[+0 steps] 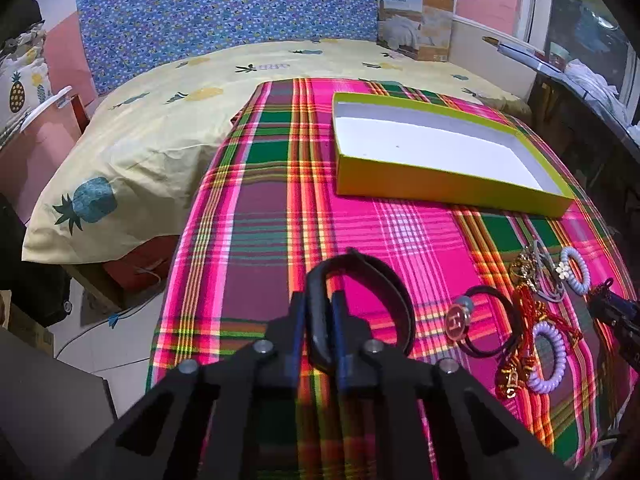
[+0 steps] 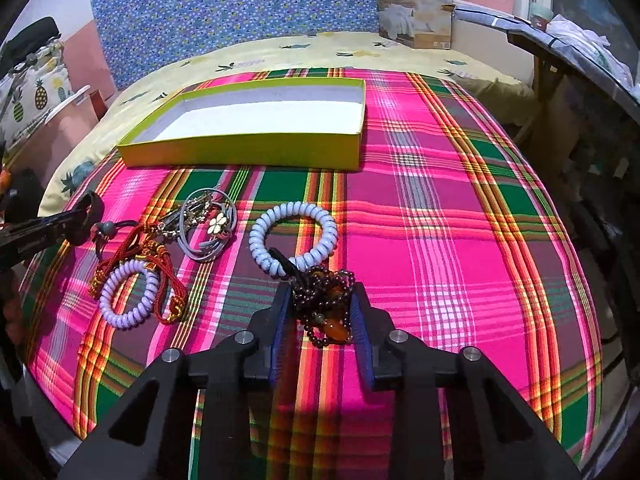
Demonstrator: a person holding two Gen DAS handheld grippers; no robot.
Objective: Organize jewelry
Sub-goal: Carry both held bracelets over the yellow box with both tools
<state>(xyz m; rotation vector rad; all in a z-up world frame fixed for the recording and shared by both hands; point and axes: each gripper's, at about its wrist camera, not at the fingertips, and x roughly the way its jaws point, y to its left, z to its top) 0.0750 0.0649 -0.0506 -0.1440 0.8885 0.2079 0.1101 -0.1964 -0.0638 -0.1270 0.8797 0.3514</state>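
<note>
My left gripper [image 1: 318,304] is shut on a black wristband [image 1: 360,280] and holds it over the plaid cloth, left of the jewelry pile. My right gripper [image 2: 320,300] is shut on a dark beaded bracelet [image 2: 324,296] with an amber bead, just in front of a pale blue coil band [image 2: 294,236]. The yellow-green box [image 1: 440,184], white inside, is empty; it also shows in the right wrist view [image 2: 240,152]. On the cloth lie a lilac coil band [image 2: 128,296], a red cord charm [image 2: 160,256], grey bands with a flower [image 2: 216,224] and a black hair tie [image 1: 488,320].
The plaid cloth [image 2: 440,240] covers part of a bed with a pineapple sheet [image 1: 160,120]. A cardboard package [image 1: 416,20] stands at the bed's far side. A dark table [image 2: 580,60] with clutter is at the right. The floor [image 1: 120,340] lies beyond the bed's left edge.
</note>
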